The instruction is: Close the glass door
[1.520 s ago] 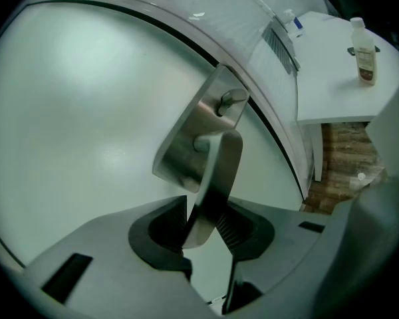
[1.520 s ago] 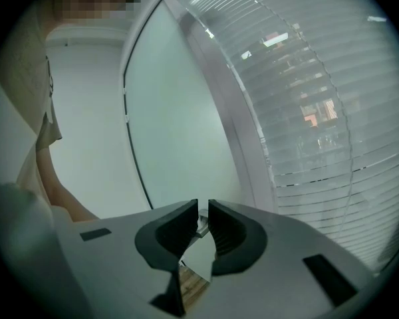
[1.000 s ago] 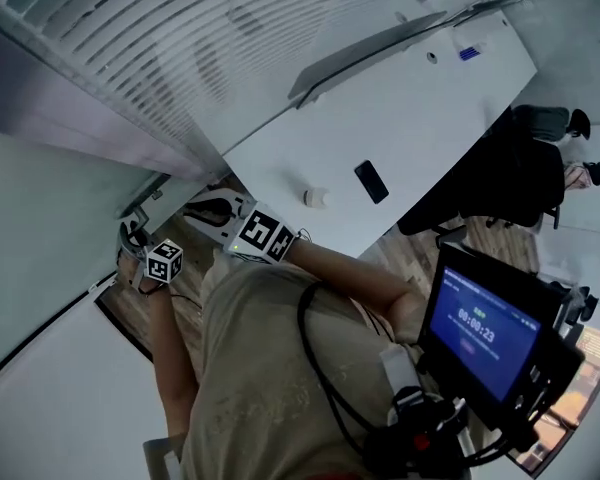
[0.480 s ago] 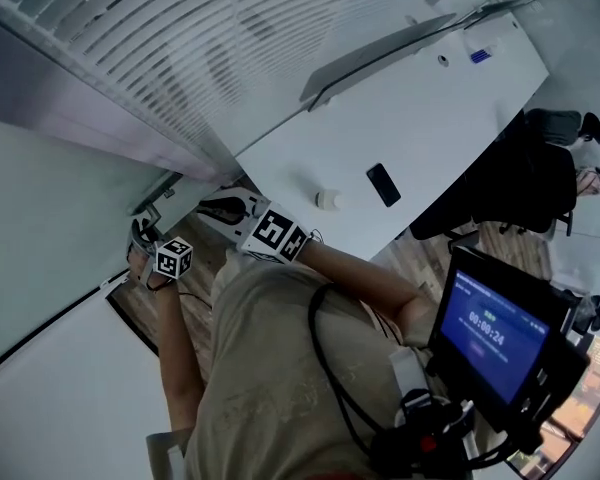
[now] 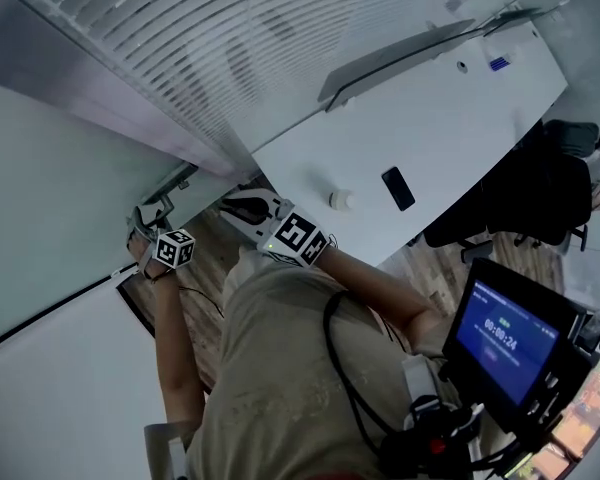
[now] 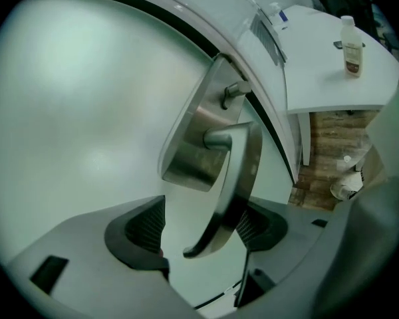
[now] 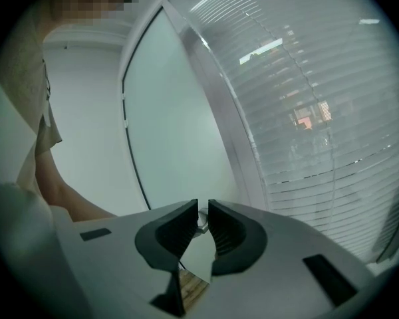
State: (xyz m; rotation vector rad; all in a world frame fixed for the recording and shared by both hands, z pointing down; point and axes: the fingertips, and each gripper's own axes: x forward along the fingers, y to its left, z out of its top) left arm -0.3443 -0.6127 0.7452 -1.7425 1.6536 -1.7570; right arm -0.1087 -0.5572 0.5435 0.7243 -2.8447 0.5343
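The left gripper (image 6: 199, 238) has just been opening its jaws, and they now stand wide apart. The curved brushed-metal lever handle (image 6: 236, 178) lies between them, close against the right pad with a clear gap to the left pad, so nothing is clamped. The handle sits on a metal plate near the edge of the pale frosted glass door (image 6: 86, 111), which fills the space straight ahead of this gripper. Whether the door is fully in its frame cannot be told.

The right gripper (image 7: 203, 228) is held beside it with its jaws drawn almost together and nothing between them.

Further off, a white plastic bottle (image 6: 350, 37) stands near the edge of the white table (image 5: 450, 108), with a dark flat phone (image 5: 398, 188) close by. A slatted window blind (image 7: 306, 98) lies beyond.
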